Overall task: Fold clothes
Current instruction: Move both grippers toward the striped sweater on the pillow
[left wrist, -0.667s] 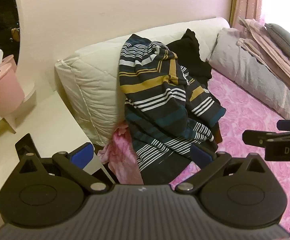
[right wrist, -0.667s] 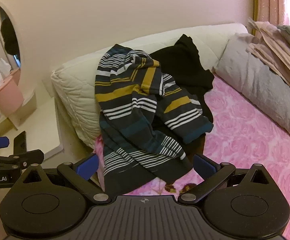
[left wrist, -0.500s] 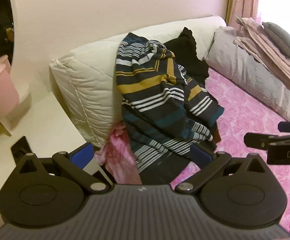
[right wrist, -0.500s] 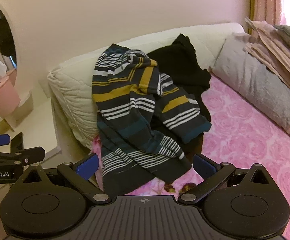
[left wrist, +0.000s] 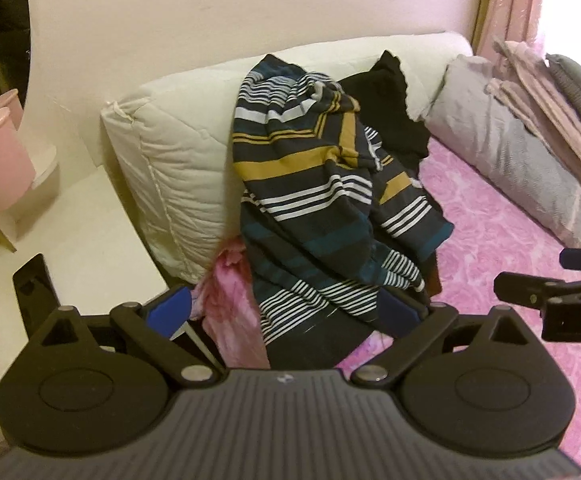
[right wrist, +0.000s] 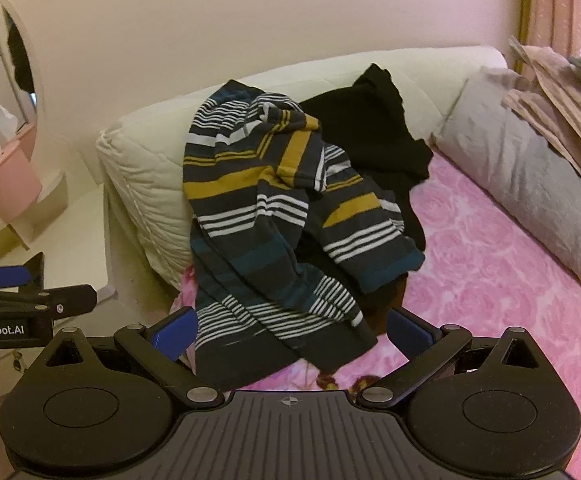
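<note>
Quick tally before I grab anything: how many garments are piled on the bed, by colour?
Striped, navy with mustard, white and teal: 1, the striped sweater
Black: 1, the black garment behind it
Total: 2 garments clearly visible; anything buried underneath cannot be told.

— What am I seeing ahead of my tongs?

— A soft knitted striped sweater (right wrist: 258, 216), matt, draped over a quilted cream cushion (left wrist: 170, 168) with stitched seams. Behind it I see plain black cloth (right wrist: 374, 132).

— And under them?

— The pink bedspread (right wrist: 490, 264) looks plush, with a rose pattern. My left gripper (left wrist: 282, 316) is matt black plastic with shiny metal pivot pins.
</note>
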